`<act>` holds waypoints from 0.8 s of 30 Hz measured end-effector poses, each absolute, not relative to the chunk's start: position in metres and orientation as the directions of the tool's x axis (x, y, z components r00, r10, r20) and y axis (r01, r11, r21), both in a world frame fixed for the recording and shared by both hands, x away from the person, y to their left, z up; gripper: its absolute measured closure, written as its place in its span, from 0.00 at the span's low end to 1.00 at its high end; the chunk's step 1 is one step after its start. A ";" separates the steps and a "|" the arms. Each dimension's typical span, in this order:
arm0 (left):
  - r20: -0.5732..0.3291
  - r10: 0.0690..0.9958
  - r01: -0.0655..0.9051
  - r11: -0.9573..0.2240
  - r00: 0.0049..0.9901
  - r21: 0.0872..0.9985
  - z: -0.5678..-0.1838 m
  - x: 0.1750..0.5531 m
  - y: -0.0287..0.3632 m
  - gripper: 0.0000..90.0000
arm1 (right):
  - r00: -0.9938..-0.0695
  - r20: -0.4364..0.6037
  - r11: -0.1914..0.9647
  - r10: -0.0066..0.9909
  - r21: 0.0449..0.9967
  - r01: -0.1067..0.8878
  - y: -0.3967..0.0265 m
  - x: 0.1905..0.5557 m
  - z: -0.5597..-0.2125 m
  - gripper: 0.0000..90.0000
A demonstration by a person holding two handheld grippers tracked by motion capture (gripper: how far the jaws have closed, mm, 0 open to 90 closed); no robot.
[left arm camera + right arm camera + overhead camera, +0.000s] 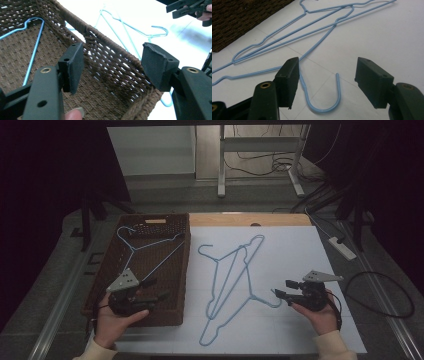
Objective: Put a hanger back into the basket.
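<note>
Hangers (235,285), two tangled on white mat right of basket (100,285); one already inside. Right gripper (325,82) gaping over hook (324,100): clamp hook wire squarely. Left gripper (112,67) released, empty.

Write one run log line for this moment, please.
left gripper: open, over basket | right gripper: open, at hanger hook | one hanger in basket | two hangers on table

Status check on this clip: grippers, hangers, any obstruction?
Left gripper open over basket. Right gripper open at hanger hook. One hanger in basket, two on table. Nothing blocking.
</note>
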State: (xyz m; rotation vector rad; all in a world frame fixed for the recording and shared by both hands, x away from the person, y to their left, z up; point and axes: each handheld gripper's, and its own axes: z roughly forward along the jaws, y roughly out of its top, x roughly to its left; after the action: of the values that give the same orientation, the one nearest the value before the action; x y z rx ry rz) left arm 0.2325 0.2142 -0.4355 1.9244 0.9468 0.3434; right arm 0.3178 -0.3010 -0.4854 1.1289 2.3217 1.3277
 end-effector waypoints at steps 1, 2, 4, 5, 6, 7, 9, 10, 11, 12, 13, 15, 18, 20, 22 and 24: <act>-0.138 0.736 0.474 -0.270 0.663 0.838 -0.436 0.232 0.214 0.40 | -0.676 0.157 0.292 0.719 0.815 0.500 -0.301 0.317 -0.485 0.41; -0.137 0.737 0.471 -0.267 0.662 0.841 -0.436 0.230 0.214 0.40 | -0.679 0.154 0.295 0.718 0.816 0.497 -0.301 0.317 -0.485 0.41; -0.136 0.738 0.466 -0.261 0.661 0.846 -0.437 0.229 0.213 0.40 | -0.683 0.144 0.306 0.716 0.815 0.492 -0.300 0.316 -0.485 0.41; -0.132 0.742 0.460 -0.256 0.657 0.850 -0.437 0.228 0.213 0.40 | -0.684 0.142 0.308 0.716 0.815 0.491 -0.300 0.316 -0.485 0.41; -0.134 0.741 0.457 -0.252 0.658 0.853 -0.437 0.227 0.212 0.40 | -0.686 0.143 0.309 0.714 0.814 0.492 -0.300 0.316 -0.485 0.41; -0.131 0.740 0.453 -0.251 0.660 0.855 -0.437 0.226 0.212 0.40 | -0.686 0.143 0.311 0.714 0.812 0.494 -0.299 0.316 -0.485 0.41; -0.127 0.741 0.443 -0.247 0.660 0.862 -0.437 0.225 0.211 0.40 | -0.686 0.136 0.315 0.715 0.813 0.489 -0.299 0.316 -0.486 0.41; -0.126 0.740 0.441 -0.246 0.660 0.863 -0.437 0.225 0.210 0.40 | -0.686 0.131 0.313 0.715 0.818 0.483 -0.299 0.315 -0.485 0.41; -0.127 0.740 0.438 -0.242 0.660 0.866 -0.437 0.225 0.210 0.40 | -0.686 0.134 0.307 0.715 0.821 0.481 -0.300 0.315 -0.485 0.41; -0.132 0.739 0.439 -0.238 0.660 0.866 -0.437 0.226 0.210 0.40 | -0.687 0.135 0.303 0.714 0.825 0.477 -0.301 0.314 -0.484 0.41; -0.141 0.736 0.443 -0.232 0.662 0.866 -0.438 0.226 0.210 0.40 | -0.687 0.140 0.296 0.713 0.828 0.476 -0.302 0.314 -0.484 0.41; -0.149 0.738 0.446 -0.224 0.659 0.867 -0.440 0.227 0.210 0.40 | -0.691 0.135 0.299 0.710 0.830 0.470 -0.303 0.313 -0.484 0.41; -0.162 0.738 0.457 -0.217 0.656 0.863 -0.442 0.229 0.211 0.41 | -0.697 0.127 0.308 0.706 0.830 0.464 -0.302 0.312 -0.484 0.41; -0.161 0.737 0.458 -0.219 0.657 0.862 -0.442 0.229 0.211 0.41 | -0.699 0.121 0.316 0.705 0.829 0.462 -0.302 0.311 -0.485 0.41; -0.162 0.735 0.456 -0.219 0.658 0.863 -0.442 0.229 0.210 0.41 | -0.699 0.119 0.319 0.705 0.828 0.462 -0.301 0.311 -0.485 0.41; -0.161 0.735 0.455 -0.219 0.659 0.863 -0.442 0.229 0.210 0.41 | -0.698 0.113 0.324 0.707 0.826 0.461 -0.301 0.311 -0.485 0.41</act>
State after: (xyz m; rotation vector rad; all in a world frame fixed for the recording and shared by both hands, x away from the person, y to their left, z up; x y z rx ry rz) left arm 0.2291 0.2104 -0.4417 1.8643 0.9413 0.3463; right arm 0.3114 -0.3009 -0.4852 1.0545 2.3239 1.3132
